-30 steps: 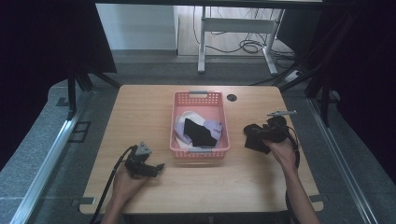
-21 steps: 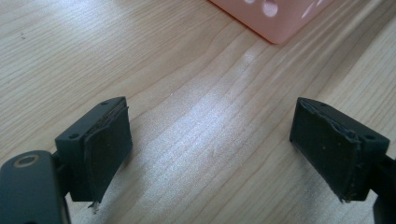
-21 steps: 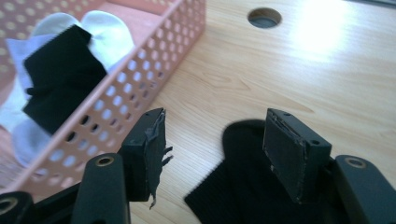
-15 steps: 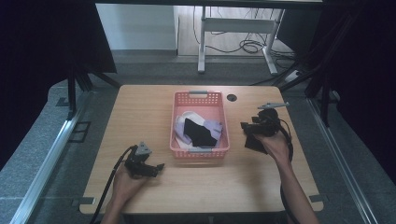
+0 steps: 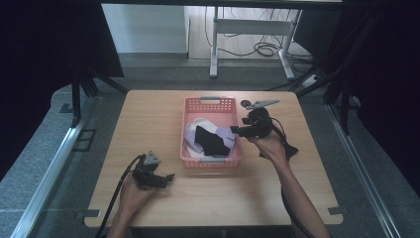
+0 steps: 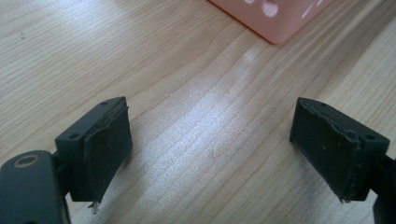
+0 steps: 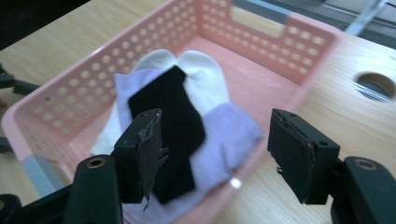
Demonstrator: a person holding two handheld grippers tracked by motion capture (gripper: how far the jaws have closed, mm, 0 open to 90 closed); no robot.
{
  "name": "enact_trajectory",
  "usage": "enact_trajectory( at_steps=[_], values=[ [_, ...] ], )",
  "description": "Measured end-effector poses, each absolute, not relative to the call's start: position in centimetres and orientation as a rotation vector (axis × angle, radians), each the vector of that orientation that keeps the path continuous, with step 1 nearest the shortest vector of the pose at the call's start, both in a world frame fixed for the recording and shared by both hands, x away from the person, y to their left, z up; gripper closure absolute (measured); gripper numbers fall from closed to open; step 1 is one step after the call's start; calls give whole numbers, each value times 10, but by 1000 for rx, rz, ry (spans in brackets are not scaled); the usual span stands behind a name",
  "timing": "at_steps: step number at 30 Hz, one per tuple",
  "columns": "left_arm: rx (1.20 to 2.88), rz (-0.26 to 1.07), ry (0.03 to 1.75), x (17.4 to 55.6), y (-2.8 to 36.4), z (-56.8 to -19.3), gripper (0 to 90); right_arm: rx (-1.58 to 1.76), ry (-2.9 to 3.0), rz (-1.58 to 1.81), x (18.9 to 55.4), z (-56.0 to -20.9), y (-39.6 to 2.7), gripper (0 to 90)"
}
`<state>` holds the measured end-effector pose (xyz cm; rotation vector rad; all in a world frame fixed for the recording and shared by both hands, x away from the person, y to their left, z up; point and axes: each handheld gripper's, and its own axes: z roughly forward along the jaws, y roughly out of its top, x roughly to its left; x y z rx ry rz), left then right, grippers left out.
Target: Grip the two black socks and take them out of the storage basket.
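A pink basket (image 5: 184,130) stands mid-table with a black sock (image 5: 212,140) lying over a lavender sock (image 5: 227,133) and a white sock (image 5: 198,124). My right gripper (image 5: 236,131) hovers at the basket's right rim, pointing left over the socks. Its jaws have just been opening and nothing is between them. In the right gripper view the open gripper (image 7: 215,149) frames the black sock (image 7: 173,116), lavender sock (image 7: 229,135) and white sock (image 7: 196,70) below. My left gripper (image 5: 167,179) rests open on the table front left, its jaws (image 6: 210,149) over bare wood.
A round cable hole (image 7: 373,84) sits in the tabletop beyond the basket's far right corner. The basket's near corner (image 6: 275,18) lies ahead of the left gripper. Bare wood (image 5: 148,124) stretches left of the basket and along the front edge.
My right gripper has moved left and up from the table's right side to the basket's right rim. The left gripper has stayed put.
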<state>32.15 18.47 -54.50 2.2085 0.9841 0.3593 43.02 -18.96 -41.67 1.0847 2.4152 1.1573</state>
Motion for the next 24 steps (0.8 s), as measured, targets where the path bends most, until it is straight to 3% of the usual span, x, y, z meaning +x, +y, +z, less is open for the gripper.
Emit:
enact_trajectory(
  at_steps=[24],
  values=[
    [2207,357,987,321,185,-545,126,953,2622,1095,469,-463,-87,347]
  ],
)
